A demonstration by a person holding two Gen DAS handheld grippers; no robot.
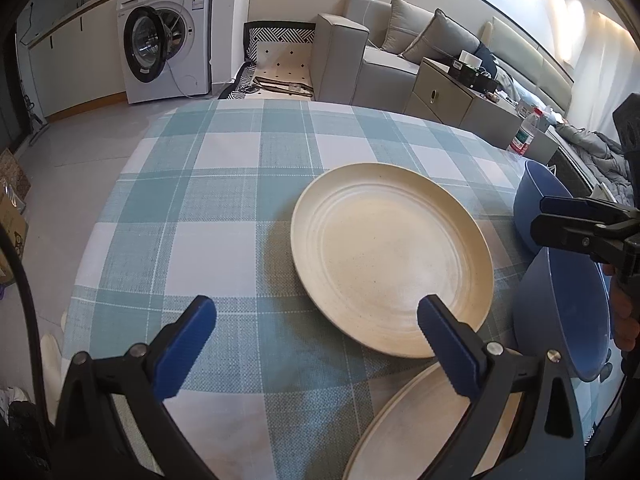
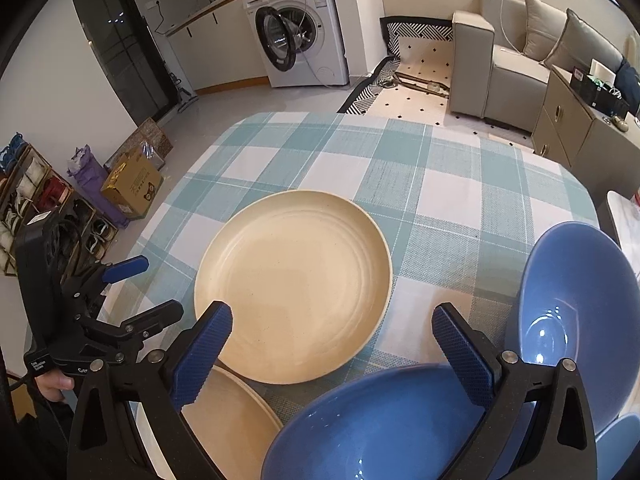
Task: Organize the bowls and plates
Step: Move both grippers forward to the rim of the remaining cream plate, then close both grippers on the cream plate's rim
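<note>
Near plate (image 1: 416, 420) beneath left hand-held gripper (image 1: 316, 344); fingers apart, empty.

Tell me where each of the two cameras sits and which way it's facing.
Left wrist: on the left gripper, low over the checked tablecloth, facing the washing machine; its open blue fingers show, the right gripper at right.
Right wrist: on the right gripper, above two blue bowls, facing likewise; the left gripper and a hand show at left.
Shared: the full cream plate, sofa.
</note>
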